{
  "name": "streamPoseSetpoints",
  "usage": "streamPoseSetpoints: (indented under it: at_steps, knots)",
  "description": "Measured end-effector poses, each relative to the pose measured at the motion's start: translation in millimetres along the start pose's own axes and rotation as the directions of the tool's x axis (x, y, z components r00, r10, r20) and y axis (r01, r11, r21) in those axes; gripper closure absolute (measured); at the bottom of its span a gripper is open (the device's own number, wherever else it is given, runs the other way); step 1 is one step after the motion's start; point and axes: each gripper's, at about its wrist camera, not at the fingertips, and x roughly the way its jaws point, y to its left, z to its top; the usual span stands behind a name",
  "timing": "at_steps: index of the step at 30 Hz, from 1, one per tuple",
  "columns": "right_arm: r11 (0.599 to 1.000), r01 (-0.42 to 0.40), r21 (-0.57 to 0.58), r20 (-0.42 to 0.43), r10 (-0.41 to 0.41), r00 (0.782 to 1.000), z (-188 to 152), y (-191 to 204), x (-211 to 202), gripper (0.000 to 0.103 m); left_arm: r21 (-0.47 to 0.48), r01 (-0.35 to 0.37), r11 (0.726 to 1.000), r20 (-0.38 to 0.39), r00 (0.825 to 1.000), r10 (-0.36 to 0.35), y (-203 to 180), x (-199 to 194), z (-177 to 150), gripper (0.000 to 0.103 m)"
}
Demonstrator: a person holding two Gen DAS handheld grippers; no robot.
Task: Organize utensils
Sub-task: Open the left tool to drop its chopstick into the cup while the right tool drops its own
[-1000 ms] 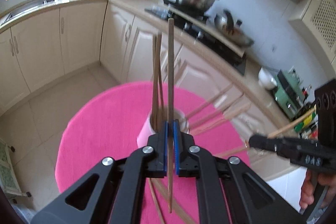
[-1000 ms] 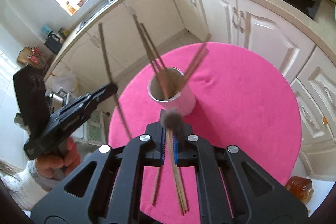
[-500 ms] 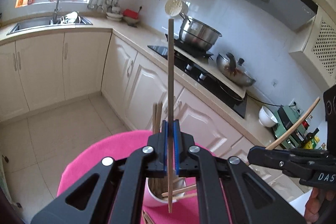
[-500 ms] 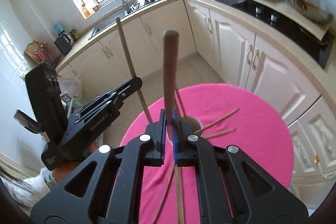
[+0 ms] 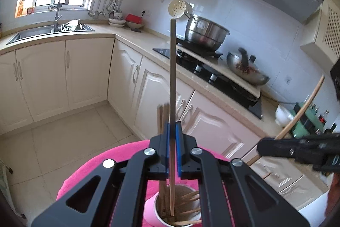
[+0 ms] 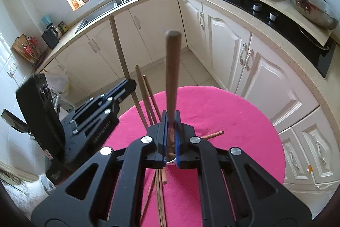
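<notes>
While my left gripper (image 5: 173, 148) stays out of motion talk, its jaws are clamped on one long chopstick (image 5: 172, 86) standing upright, its lower tip inside the white cup (image 5: 158, 214) on the pink table (image 6: 233, 120), among other chopsticks leaning in there. To the right, my right gripper (image 6: 170, 137) is pinched shut on another chopstick (image 6: 172, 69), tilted toward the camera, over what I think is the same cup, mostly hidden. Loose chopsticks (image 6: 160, 195) lie on the near cloth.
</notes>
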Motion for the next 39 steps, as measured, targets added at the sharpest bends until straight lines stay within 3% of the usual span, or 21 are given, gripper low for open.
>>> streamPoseSetpoints:
  at_steps: [6, 16, 20, 39]
  knots:
    - [0.999, 0.026, -0.028, -0.032, -0.027, 0.999, -7.0, 2.6, 19.5, 0.097, 0.038, -0.022, 0.999, -0.063, 0.998, 0.025, -0.8, 12.0, -26.5, 0.098]
    - [0.999, 0.024, -0.024, -0.072, -0.025, 0.997, -14.5, 5.7, 37.7, 0.097, 0.001, -0.020, 1.000, -0.135, 0.991, 0.020, 10.2, 6.9, -38.7, 0.097]
    - [0.999, 0.029, -0.030, -0.083, -0.031, 0.996, -15.9, 9.9, 42.1, 0.097, -0.006, -0.027, 1.000, -0.148, 0.989, 0.026, 13.7, 1.1, -40.6, 0.082]
    - [0.998, 0.065, -0.015, -0.106, -0.066, 0.992, -22.0, 17.5, 48.8, 0.095, -0.021, -0.070, 0.997, -0.209, 0.976, 0.064, 24.3, -27.5, -44.0, 0.075]
